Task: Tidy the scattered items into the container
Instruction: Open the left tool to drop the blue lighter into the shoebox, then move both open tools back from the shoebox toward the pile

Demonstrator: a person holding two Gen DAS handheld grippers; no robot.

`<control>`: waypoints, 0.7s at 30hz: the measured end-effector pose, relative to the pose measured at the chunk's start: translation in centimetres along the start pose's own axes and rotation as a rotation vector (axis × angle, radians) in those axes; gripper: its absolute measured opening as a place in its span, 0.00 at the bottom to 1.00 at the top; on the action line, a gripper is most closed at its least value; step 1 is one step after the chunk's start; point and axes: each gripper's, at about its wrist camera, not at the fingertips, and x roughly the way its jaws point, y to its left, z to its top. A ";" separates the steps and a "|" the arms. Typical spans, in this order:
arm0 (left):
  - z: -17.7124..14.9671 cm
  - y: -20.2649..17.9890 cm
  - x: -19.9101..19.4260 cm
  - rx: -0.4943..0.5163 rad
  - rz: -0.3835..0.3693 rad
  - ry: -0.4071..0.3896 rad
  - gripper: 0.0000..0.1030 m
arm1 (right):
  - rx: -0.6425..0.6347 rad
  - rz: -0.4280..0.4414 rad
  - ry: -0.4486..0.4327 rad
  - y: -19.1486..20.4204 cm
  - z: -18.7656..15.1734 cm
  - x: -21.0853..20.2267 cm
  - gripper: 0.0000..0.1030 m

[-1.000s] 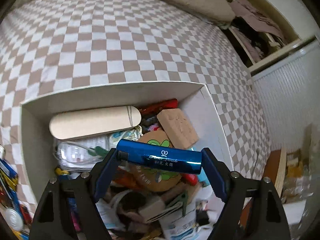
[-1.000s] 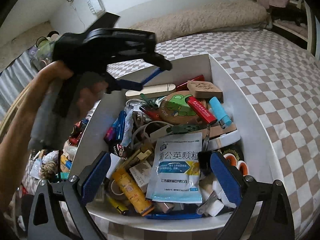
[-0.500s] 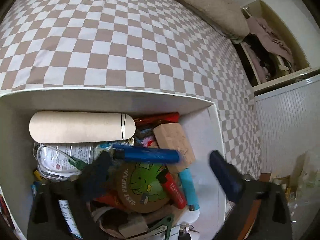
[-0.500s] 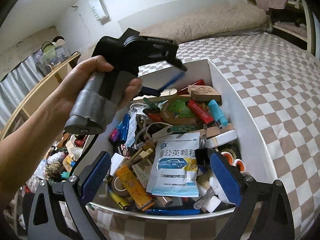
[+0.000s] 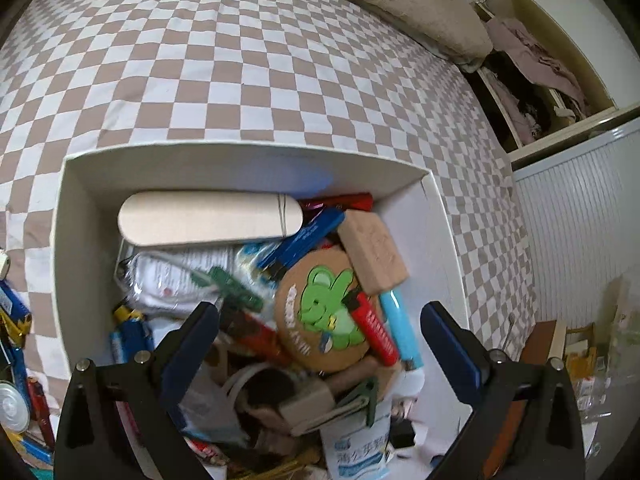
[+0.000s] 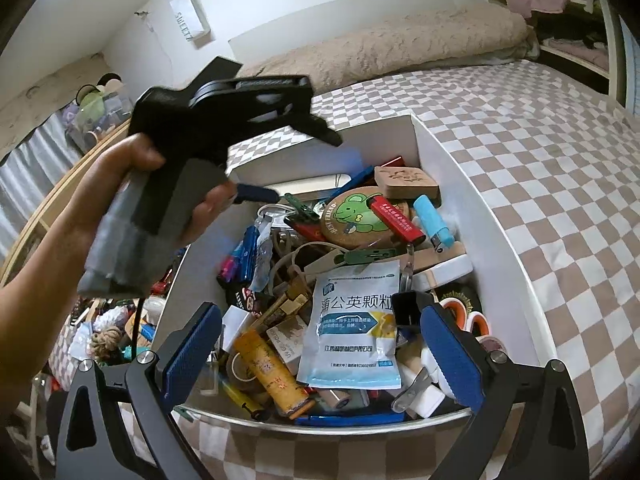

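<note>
The blue tube [image 5: 308, 238] is motion-blurred, its lower end tucked under the frog coaster [image 5: 324, 316]. The white box [image 5: 444, 240] runs off the frame bottom.

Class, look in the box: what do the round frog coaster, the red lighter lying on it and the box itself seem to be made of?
Round frog coaster: probably cork, matte speckled tan with a printed green frog. Red lighter: likely glossy plastic, with a dark cap. Box: seemingly white cardboard or thin board, with flat matte walls and sharp folded corners.
</note>
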 end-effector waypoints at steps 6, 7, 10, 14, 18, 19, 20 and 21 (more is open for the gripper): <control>-0.6 0.2 -1.5 0.015 -0.002 0.004 0.99 | -0.003 -0.043 0.000 0.4 0.4 -0.2 0.97; -0.8 0.0 -1.7 0.027 0.000 0.004 0.99 | -0.003 -0.048 0.000 0.4 0.4 -0.3 0.97; -1.4 -0.4 -2.6 0.078 0.032 -0.010 0.99 | -0.004 -0.064 -0.002 0.6 0.5 -0.4 0.97; -2.5 -0.4 -3.8 0.152 0.070 -0.040 0.99 | -0.006 -0.092 -0.018 0.9 0.6 -0.8 0.97; -3.5 0.4 -4.8 0.176 0.104 -0.054 0.99 | 0.005 -0.117 -0.045 1.1 0.8 -1.4 1.00; -3.7 0.5 -5.1 0.180 0.114 -0.062 0.99 | 0.005 -0.121 -0.052 1.1 0.8 -1.6 1.00; -3.8 0.7 -5.4 0.186 0.122 -0.068 1.00 | 0.004 -0.125 -0.056 1.2 0.9 -1.7 1.00; -4.1 0.9 -5.6 0.193 0.129 -0.074 1.00 | 0.001 -0.129 -0.060 1.4 0.9 -1.9 1.00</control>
